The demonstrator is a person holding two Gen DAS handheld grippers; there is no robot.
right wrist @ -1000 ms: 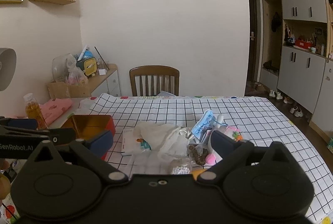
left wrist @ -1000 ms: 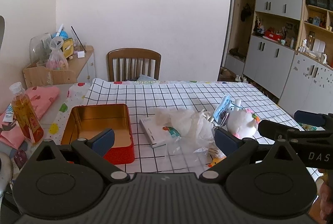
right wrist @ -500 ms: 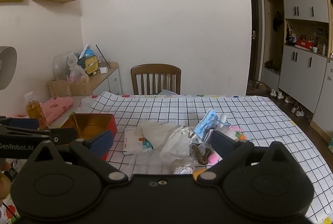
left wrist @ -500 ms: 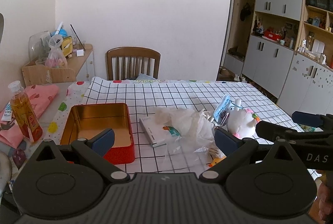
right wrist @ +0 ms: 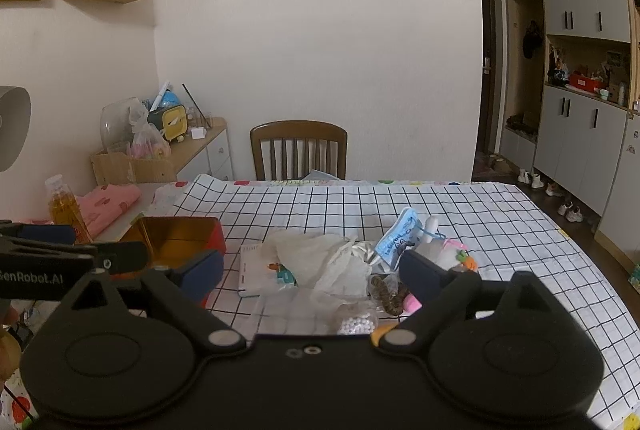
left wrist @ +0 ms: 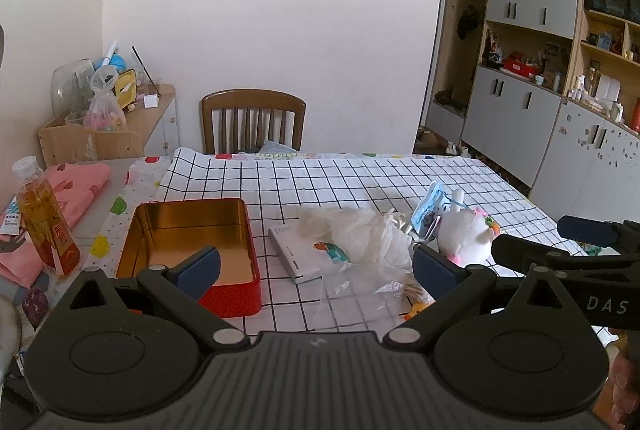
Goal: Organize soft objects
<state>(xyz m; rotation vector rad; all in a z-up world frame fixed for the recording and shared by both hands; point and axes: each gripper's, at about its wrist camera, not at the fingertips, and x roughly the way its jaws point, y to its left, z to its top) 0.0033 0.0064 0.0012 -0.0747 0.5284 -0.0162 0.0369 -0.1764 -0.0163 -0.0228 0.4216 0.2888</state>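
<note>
A heap of soft things lies mid-table on the checked cloth: a crumpled white bag (left wrist: 360, 234), a white plush toy (left wrist: 464, 234), a blue packet (left wrist: 430, 210) and a small white pack (left wrist: 296, 254). Left of the heap stands an open red tin (left wrist: 236, 296) with a gold inside and nothing in it. My left gripper (left wrist: 316, 266) hovers open in front of the tin and the heap. My right gripper (right wrist: 310, 270) is wide apart and its jaws are closing, above the white bag (right wrist: 328, 258) without touching it. A bead pouch (right wrist: 356, 322) lies just below it.
A bottle of amber drink (left wrist: 44, 222) and a pink cloth (left wrist: 76, 186) sit at the table's left end. A wooden chair (left wrist: 252, 122) stands behind the far edge. A cluttered sideboard (left wrist: 120, 110) is at the back left, cabinets along the right wall.
The right gripper's jaws have come slightly inward. Both hands stay where they were and nothing on the table has moved.
</note>
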